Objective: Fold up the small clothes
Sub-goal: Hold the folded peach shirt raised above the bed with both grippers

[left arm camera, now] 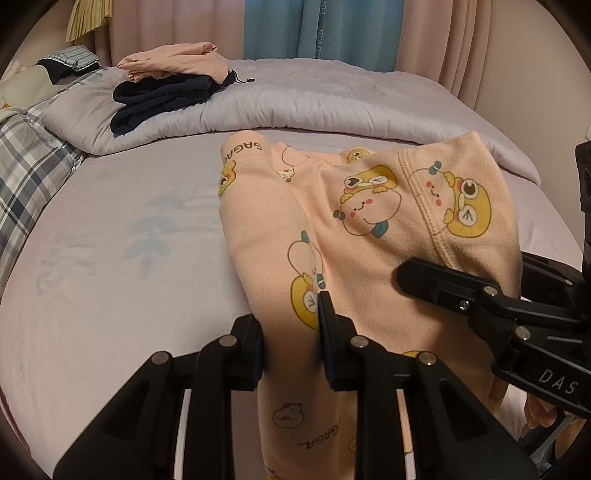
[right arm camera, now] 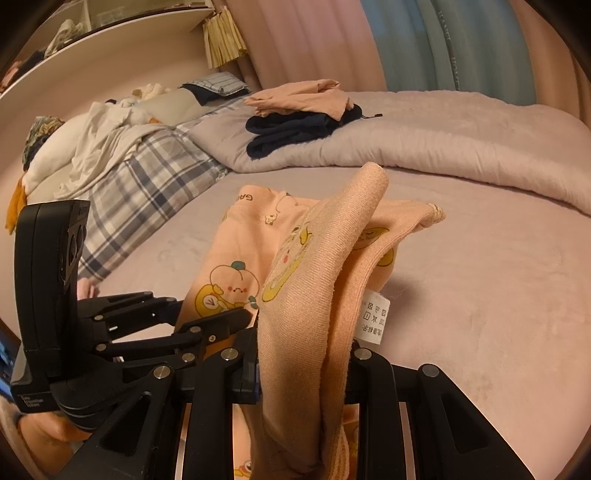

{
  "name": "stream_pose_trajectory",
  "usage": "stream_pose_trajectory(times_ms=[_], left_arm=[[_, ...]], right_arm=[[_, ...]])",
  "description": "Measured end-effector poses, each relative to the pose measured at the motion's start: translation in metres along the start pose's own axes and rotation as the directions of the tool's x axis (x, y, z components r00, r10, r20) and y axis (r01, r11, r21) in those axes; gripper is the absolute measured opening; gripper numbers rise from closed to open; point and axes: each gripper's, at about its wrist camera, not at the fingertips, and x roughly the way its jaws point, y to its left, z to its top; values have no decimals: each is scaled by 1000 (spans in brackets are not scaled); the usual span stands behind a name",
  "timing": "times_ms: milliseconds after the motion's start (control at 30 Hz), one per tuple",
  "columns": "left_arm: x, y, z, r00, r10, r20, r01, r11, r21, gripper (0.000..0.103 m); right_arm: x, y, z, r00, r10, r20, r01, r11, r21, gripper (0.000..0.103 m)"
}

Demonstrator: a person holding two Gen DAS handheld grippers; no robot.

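Peach cartoon-print garment [left arm camera: 369, 229] on the lilac bed sheet [left arm camera: 110, 258], near edge lifted off the bed by both tongs. Left tongs [left arm camera: 291, 339] clamped on a bunched fold of the garment, fabric pinched between both pads. Right tongs [right arm camera: 306, 354] likewise gripping a raised fold, ribbed inside face and white care label [right arm camera: 375, 317] showing just above the pads. Far end of the garment, waistband with "GAGA" lettering [left arm camera: 240, 147], lying flat on the sheet. Beyond the garment: rolled-back lilac duvet [left arm camera: 332, 103]. On the duvet, behind and left of the garment: 2 folded pieces stacked, peach top [left arm camera: 177, 62] over dark navy item [left arm camera: 159, 99]. Left of the garment: plaid bedding [left arm camera: 29, 166]. Further behind that in the right wrist view: white crumpled cloth [right arm camera: 96, 147]. Behind the duvet: pink and blue curtains [left arm camera: 317, 26].
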Motion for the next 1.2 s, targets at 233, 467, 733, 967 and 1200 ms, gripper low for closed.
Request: stream_pose_trajectory(times_ms=[233, 467, 733, 967, 1200], left_arm=[[8, 3, 1, 1000, 8, -8, -8, 1000, -2, 25], [15, 5, 2, 1000, 11, -16, -11, 1000, -3, 25], [17, 6, 3, 1000, 12, -19, -12, 1000, -3, 25], [19, 6, 4, 1000, 12, -20, -12, 1000, -2, 25], [22, 7, 4, 1000, 11, -21, -11, 1000, -1, 25]], right_arm=[[9, -1, 1, 1000, -4, -8, 4, 1000, 7, 28], [14, -1, 1, 1000, -5, -16, 5, 1000, 13, 28], [15, -1, 1, 1000, -6, -17, 6, 1000, 14, 28], [15, -1, 2, 1000, -6, -18, 6, 1000, 13, 28], [16, 0, 2, 1000, -8, -19, 8, 1000, 14, 28]])
